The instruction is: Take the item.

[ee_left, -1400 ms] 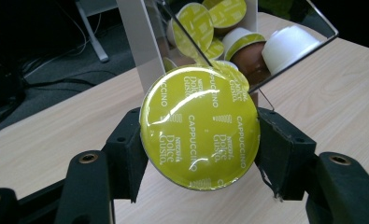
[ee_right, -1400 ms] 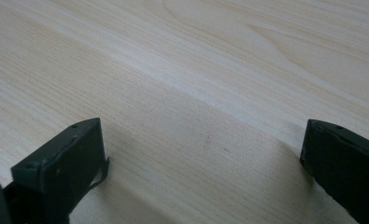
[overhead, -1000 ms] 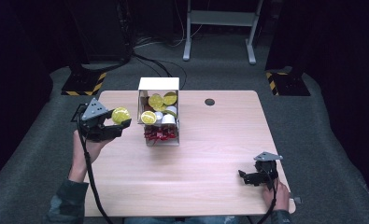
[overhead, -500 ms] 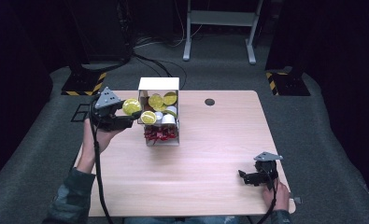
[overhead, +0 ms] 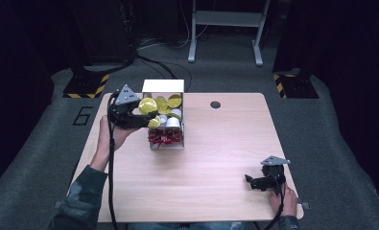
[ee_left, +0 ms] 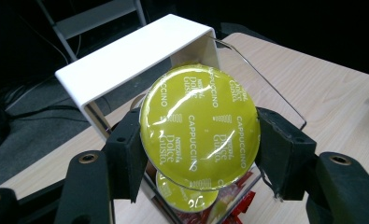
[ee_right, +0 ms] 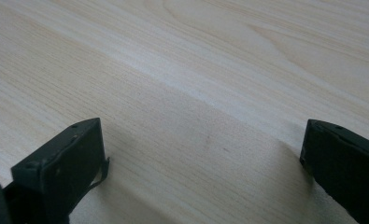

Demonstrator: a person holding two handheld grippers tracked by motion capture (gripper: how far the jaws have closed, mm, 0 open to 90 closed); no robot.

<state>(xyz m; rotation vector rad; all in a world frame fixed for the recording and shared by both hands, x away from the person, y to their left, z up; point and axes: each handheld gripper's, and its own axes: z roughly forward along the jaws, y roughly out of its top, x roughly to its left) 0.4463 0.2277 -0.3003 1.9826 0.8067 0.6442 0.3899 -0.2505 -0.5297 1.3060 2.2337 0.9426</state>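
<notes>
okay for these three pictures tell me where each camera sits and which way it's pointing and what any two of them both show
High view: above the person's side, looking forward and down on the light wooden table; forearms, hands, both grippers show.
Left gripper view: rides the left gripper, looking along its jaws, clamped on a yellow-green foil-lidded capsule before the white-topped clear capsule box.
Right gripper view: rides the right gripper, facing bare tabletop between open jaws.
Shared: high and left gripper views both show capsule and box.

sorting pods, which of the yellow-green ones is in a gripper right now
The capsule clamped by its rim between the left gripper jaws, at the white holder's top. The other yellow-green capsules sit inside the holder, untouched.
</notes>
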